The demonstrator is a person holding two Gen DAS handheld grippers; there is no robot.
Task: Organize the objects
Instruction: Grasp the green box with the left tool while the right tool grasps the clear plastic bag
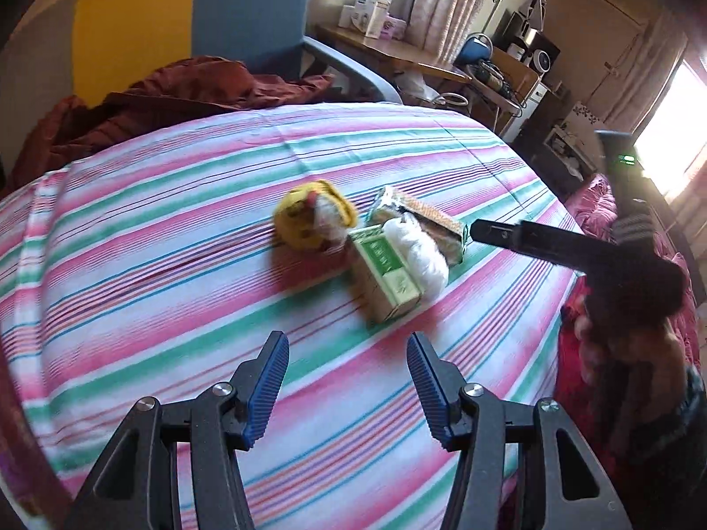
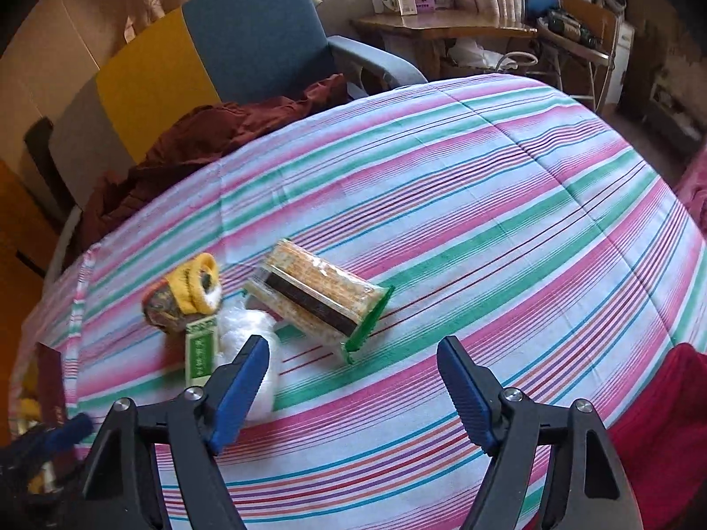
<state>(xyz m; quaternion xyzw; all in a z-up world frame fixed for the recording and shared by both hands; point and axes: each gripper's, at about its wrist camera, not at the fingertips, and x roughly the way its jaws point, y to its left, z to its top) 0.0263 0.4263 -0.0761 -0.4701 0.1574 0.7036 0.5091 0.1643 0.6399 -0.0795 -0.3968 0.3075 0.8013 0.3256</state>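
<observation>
On the striped bedsheet (image 1: 176,265) lie a rolled yellow sock bundle (image 1: 314,220), a green and tan box (image 1: 386,274), a crumpled white plastic bag (image 1: 420,256) and a clear cracker packet with a green end (image 1: 424,225). My left gripper (image 1: 348,386) is open and empty, short of the box. My right gripper (image 2: 353,391) is open and empty; its left finger hangs over the white bag (image 2: 247,322), next to the box (image 2: 201,349), the cracker packet (image 2: 318,298) and the sock bundle (image 2: 185,293). The right gripper's body (image 1: 552,243) shows at the right in the left wrist view.
A dark red cloth (image 2: 212,141) is heaped at the bed's far edge before a blue and yellow chair (image 2: 247,39). A wooden desk with boxes (image 2: 442,22) stands beyond. A pink quilt (image 1: 618,229) lies off the bed's right side.
</observation>
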